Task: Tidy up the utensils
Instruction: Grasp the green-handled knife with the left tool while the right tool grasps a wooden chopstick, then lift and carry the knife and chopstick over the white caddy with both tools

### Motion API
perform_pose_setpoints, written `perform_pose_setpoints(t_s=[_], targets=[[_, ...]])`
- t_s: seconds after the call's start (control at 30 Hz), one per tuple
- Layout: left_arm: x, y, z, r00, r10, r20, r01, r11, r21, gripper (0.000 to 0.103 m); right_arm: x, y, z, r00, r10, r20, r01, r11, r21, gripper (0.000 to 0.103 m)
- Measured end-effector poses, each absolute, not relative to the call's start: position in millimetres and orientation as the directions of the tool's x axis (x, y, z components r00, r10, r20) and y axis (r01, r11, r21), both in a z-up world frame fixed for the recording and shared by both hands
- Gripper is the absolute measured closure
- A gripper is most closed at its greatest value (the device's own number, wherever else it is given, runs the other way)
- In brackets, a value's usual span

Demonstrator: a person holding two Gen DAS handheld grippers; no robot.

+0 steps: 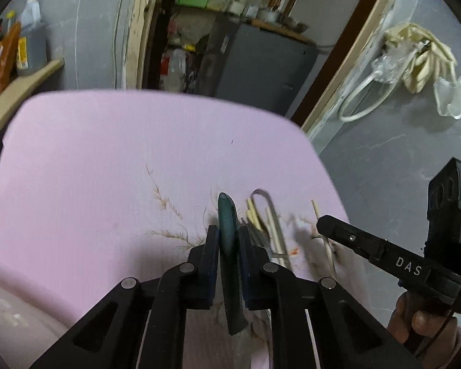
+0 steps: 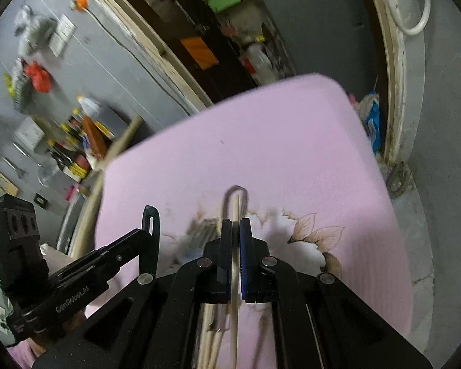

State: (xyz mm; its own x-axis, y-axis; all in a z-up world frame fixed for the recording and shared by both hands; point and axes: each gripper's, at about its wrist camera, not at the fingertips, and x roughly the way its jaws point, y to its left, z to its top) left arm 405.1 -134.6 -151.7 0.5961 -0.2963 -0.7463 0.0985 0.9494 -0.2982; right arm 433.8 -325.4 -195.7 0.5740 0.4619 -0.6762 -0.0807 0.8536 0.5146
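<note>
My left gripper [image 1: 227, 230] is shut on a dark green utensil handle [image 1: 229, 246], held upright above the pink mat [image 1: 107, 169]. It also shows in the right wrist view [image 2: 150, 233], at the left. My right gripper [image 2: 235, 227] is shut on a pale wooden chopstick [image 2: 236, 212]. In the left wrist view it comes in from the right [image 1: 319, 224] with the chopstick [image 1: 315, 209] poking out. More pale chopsticks [image 1: 253, 215] and a metal loop handle [image 1: 262, 195] lie bunched on the mat between the grippers.
The pink mat has a flower print [image 2: 316, 233] near me. A wooden shelf with bottles and packets [image 1: 15, 55] stands at the left. A doorway to a cluttered room [image 1: 230, 46] is behind the mat. Gloves and a hose [image 1: 415, 58] hang on the grey wall.
</note>
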Motion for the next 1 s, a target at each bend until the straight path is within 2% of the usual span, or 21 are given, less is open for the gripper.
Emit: perform_pose_setpoints(t_s=[0.23,0.7,1.0], targets=[[375.4,-128.1,-116.4,0.658,-0.315,-0.684,0.166,0.947,-0.276,0.093,393.7,-337.4,-161.3,0.664,0.461,-0.589,-0.12,0.843,0.524,0.099],[302.8,-109.5,-73.9,0.718,-0.348,-0.603,0.267,0.938,-0.223,0.093,319.6,-334.7,-113.3,0.773,0.418,-0.478,-0.141,0.847,0.512,0.099],[266.1,-76.3,-28.9,0.786,-0.342,-0.516,0.256,0.938,-0.232,0.093,294.2,-314.4,-63.7,0.836,0.431,-0.339,-0.209,0.822,0.53,0.099]])
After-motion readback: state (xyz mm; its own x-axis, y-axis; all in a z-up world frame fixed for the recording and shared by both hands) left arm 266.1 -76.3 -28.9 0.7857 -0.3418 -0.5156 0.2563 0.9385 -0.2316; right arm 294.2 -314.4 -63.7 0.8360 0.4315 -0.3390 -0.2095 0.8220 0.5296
